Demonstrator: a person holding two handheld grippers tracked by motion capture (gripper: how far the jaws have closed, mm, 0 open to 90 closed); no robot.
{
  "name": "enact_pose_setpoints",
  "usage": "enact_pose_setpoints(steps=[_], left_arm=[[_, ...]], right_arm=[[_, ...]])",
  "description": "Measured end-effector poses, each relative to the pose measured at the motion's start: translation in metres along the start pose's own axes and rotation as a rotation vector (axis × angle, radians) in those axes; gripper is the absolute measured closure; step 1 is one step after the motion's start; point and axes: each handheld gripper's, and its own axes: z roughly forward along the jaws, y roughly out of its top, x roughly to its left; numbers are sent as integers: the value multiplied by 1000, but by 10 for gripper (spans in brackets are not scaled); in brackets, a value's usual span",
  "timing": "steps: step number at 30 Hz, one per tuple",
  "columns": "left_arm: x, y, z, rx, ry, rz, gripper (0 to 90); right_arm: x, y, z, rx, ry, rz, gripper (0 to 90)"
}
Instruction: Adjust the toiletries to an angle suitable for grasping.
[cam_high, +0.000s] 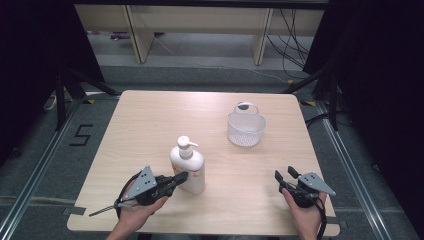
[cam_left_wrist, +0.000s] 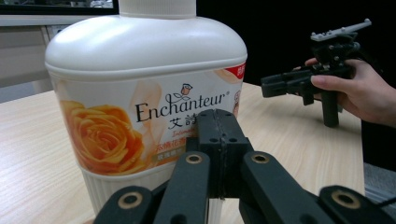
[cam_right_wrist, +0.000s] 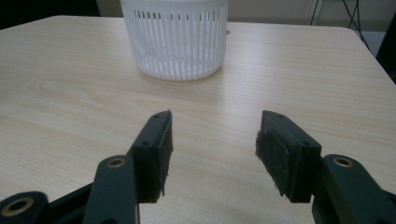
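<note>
Left gripper (cam_left_wrist: 218, 135) pressing its closed jaws against the bottle (cam_left_wrist: 140, 93), gripping nothing, right gripper (cam_right_wrist: 212, 144) gaping wide and empty, basket (cam_right_wrist: 175, 39) sitting well ahead of its jaws

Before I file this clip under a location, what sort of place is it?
Probably a lab recording bay: a bare wooden table, black curtains on both sides, loose cables and a taped floor number.

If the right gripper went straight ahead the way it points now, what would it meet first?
Probably the white basket: in the right gripper view it stands ahead of the open right gripper, slightly off-centre, with bare table between. It might just pass beside it.
</note>
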Motion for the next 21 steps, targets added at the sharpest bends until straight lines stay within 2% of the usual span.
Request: enact_pose_setpoints(steps=[8, 11, 12, 14, 18, 19, 21], left_arm=[[-4, -1, 9, 12, 16, 7, 900], [-5, -1, 13, 9, 20, 5, 899], [-5, -1, 15, -6, 15, 1, 899], [-6, 0, 16, 6, 25, 5, 899], [-5, 0, 19, -6, 21, 3, 899], [-4, 1, 20, 7, 32, 7, 899], [-4, 1, 21, 7, 32, 8, 899]], right_arm=[[0, 1, -2, 19, -3, -6, 451], [-1, 1, -1, 4, 0, -9, 450], [-1, 0, 0, -5, 8, -11, 450], [-1, 0, 0, -3, -2, -15, 449], [-1, 0, 1, -10, 5, -21, 448], [-1, 0, 1, -8, 5, -22, 448], [0, 0, 0, -5, -1, -11, 448]])
